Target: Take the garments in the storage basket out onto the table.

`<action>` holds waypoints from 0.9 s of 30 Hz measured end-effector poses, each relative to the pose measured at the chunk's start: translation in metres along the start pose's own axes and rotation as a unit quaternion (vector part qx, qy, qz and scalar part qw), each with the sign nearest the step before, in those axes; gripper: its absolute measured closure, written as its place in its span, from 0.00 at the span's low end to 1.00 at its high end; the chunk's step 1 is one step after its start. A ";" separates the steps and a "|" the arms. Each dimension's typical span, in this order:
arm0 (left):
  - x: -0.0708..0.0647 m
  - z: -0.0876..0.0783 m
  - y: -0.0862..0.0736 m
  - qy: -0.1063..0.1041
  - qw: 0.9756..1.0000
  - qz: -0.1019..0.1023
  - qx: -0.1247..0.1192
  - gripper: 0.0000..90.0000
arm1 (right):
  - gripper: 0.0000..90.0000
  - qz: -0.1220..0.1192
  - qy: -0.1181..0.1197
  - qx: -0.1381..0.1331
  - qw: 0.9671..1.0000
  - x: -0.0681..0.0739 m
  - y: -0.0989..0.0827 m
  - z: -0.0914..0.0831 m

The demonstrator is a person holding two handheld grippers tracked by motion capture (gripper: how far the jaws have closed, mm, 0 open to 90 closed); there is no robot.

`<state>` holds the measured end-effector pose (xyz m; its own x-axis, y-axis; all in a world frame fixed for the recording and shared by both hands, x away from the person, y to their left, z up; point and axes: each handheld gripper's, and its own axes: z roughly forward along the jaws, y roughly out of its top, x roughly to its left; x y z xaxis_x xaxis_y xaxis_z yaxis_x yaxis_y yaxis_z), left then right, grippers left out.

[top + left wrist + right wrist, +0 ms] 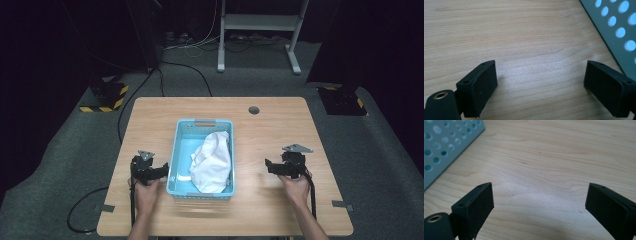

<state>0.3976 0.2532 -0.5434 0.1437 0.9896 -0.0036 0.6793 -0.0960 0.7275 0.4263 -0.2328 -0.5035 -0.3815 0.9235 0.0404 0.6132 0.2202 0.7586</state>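
Note:
A light blue perforated basket (pixel 176 150) stands in the middle of the wooden table (pixel 280 125), with a crumpled white cloth (pixel 212 160) lying inside it. My left gripper (pixel 162 171) rests low over the table just left of the basket, open with nothing between its jaws. In the left gripper view the left gripper (pixel 540 85) has the basket's holed wall (pixel 616 27) at its upper right. My right gripper (pixel 268 167) sits to the right of the basket, open and empty. In the right gripper view the right gripper (pixel 539 203) has the basket wall (pixel 444 142) at the upper left.
A round grommet hole (pixel 254 110) is in the table near the far edge. Beyond the table stand a white metal frame (pixel 260 30) and floor cables (pixel 190 70). Bare wood lies on both sides of the basket.

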 end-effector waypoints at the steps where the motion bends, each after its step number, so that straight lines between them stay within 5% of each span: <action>1: 0.000 0.000 0.000 0.000 1.000 0.000 0.000 0.13 | 0.09 -0.001 0.001 -0.001 1.000 0.000 0.001 0.000; 17: 0.000 0.000 0.000 0.001 1.000 -0.001 0.000 0.13 | 0.07 -0.008 0.050 -0.032 0.998 0.012 0.026 -0.010; 27: 0.000 0.000 0.000 0.001 1.000 -0.001 0.000 0.13 | 0.06 -0.016 0.058 -0.047 0.997 0.018 0.038 -0.015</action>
<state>0.3980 0.2533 -0.5434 0.1420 0.9899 -0.0038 0.6795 -0.0947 0.7275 0.4326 -0.2126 -0.4644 -0.4813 0.8723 0.0860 0.5342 0.2140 0.8178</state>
